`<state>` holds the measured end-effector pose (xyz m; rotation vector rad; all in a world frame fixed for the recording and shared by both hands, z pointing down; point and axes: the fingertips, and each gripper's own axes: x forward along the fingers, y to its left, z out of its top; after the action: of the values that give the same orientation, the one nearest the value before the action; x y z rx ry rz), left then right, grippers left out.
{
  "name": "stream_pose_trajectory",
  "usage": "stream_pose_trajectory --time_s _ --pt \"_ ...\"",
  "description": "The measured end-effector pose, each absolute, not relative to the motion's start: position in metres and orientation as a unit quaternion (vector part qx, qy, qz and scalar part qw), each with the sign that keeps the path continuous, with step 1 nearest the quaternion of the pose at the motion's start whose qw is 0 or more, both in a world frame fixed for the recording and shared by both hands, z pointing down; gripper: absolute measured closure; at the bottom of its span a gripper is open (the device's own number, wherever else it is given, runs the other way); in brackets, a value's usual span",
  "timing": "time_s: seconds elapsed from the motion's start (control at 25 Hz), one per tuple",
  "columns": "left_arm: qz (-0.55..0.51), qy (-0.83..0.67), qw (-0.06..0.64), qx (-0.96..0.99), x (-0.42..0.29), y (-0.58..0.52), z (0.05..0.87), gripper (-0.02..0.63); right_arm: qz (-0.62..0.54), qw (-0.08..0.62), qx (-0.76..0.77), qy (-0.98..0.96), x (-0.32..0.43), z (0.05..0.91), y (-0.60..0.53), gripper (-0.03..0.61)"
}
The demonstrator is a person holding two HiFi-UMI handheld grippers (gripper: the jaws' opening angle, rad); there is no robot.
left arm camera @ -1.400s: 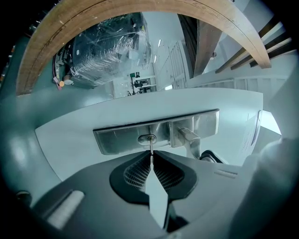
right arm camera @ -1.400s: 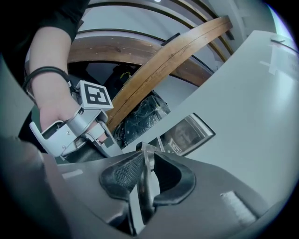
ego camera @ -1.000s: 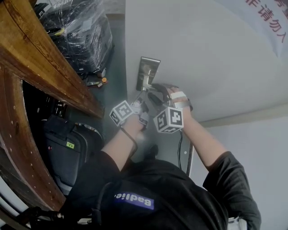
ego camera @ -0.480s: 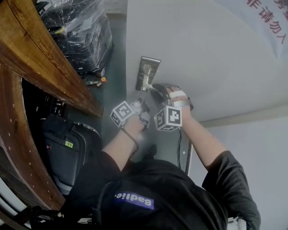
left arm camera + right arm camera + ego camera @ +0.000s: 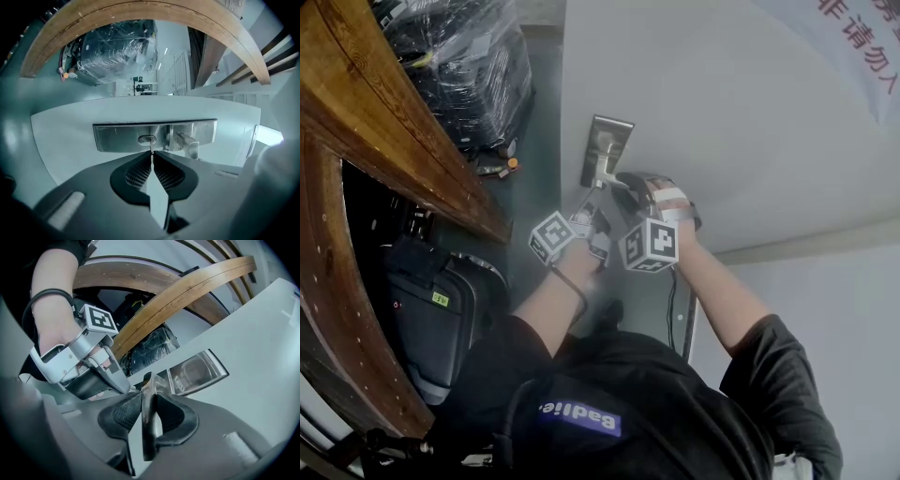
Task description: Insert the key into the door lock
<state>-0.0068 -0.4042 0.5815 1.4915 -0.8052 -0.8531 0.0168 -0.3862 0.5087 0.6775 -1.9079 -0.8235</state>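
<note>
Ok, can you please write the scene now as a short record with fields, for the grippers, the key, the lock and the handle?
left gripper: shut on key, pointing at lock plate
key: tip at keyhole; how deep, cannot tell
right gripper: shut on handle
handle: on the same plate, beside the keyhole
door: pale, carries the plate

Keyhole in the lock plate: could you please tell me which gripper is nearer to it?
Left. The left gripper holds the key with its tip at the keyhole; the right gripper is clamped on the door handle, to one side of it.
</note>
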Motion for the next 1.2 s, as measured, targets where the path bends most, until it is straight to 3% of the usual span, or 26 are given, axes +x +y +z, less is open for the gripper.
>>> stream_pose_trajectory --time_s 0.2,0.44,1.2 --pt "-0.287 -0.389 0.554 0.677 -0.008 -0.402 0.580 0.571 -0.334 0.462 0.274 -0.774 0.016 0.509 -0.386 0.469" --pt "-0.337 -0.357 0.569 0.659 -0.008 -0.390 0.582 0.574 -0.327 0.461 0.272 -0.779 0.015 0.510 -0.386 0.468" --pt "-0.272 -0.397 0.528 0.700 -0.037 -0.357 0.572 0.574 -0.314 0.438 0.300 -0.787 0.018 0.510 -0.394 0.466"
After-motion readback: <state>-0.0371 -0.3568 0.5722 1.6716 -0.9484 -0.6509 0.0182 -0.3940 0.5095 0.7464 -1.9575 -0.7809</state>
